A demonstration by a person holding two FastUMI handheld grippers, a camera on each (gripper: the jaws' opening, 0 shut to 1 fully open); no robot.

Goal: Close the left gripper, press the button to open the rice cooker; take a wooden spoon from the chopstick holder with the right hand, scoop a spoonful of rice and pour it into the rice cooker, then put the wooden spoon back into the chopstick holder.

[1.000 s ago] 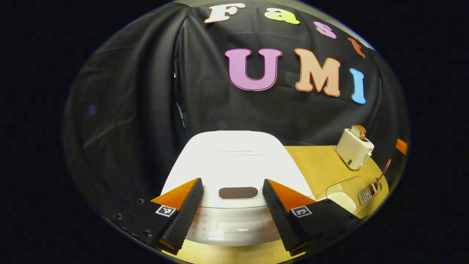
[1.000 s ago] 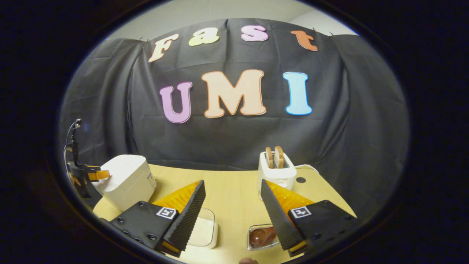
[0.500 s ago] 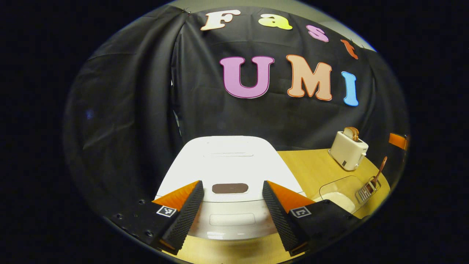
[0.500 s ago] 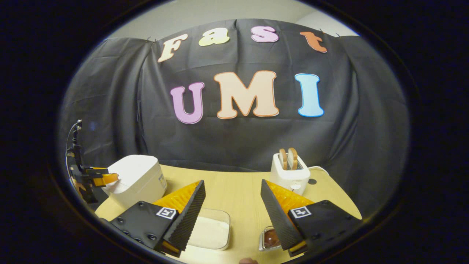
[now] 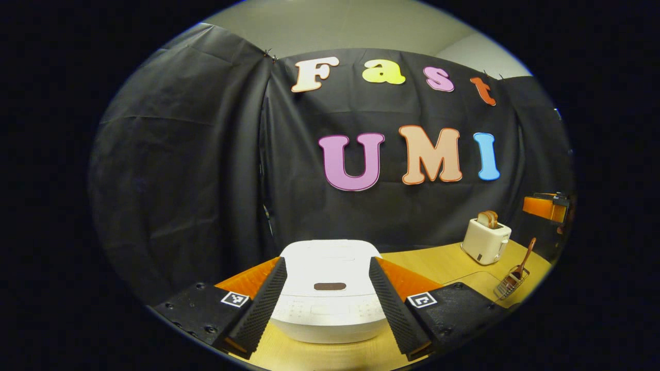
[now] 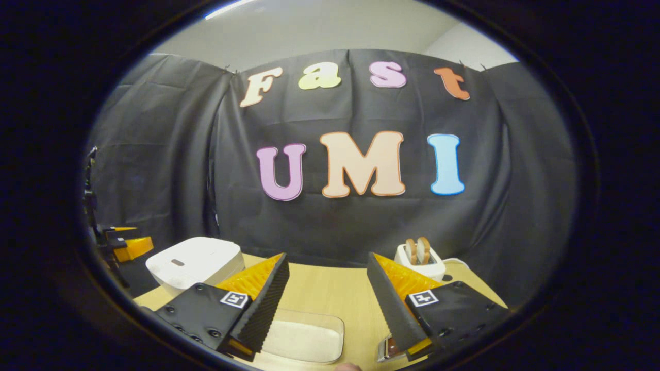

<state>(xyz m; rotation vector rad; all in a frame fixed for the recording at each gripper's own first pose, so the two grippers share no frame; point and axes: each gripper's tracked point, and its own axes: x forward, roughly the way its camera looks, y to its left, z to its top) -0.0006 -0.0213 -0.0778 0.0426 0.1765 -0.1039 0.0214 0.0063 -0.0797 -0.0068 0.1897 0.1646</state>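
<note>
Left gripper view: rice cooker (image 5: 330,288) flanks hidden behind the two open fingers; its base front meets the table (image 5: 438,260). Button (image 5: 330,286) a small dark oval, detail too small to tell. Chopstick holder (image 5: 508,281) near the table's right edge, tiny; wooden spoon (image 5: 525,255) bowl hidden inside it.

Right gripper view: rice container (image 6: 304,337) near edge cut off at the bottom, left end behind a finger. Holder (image 6: 388,349) mostly hidden by the right finger. Left gripper (image 6: 126,246) cut by the picture's left edge, jaw state unclear there.
</note>
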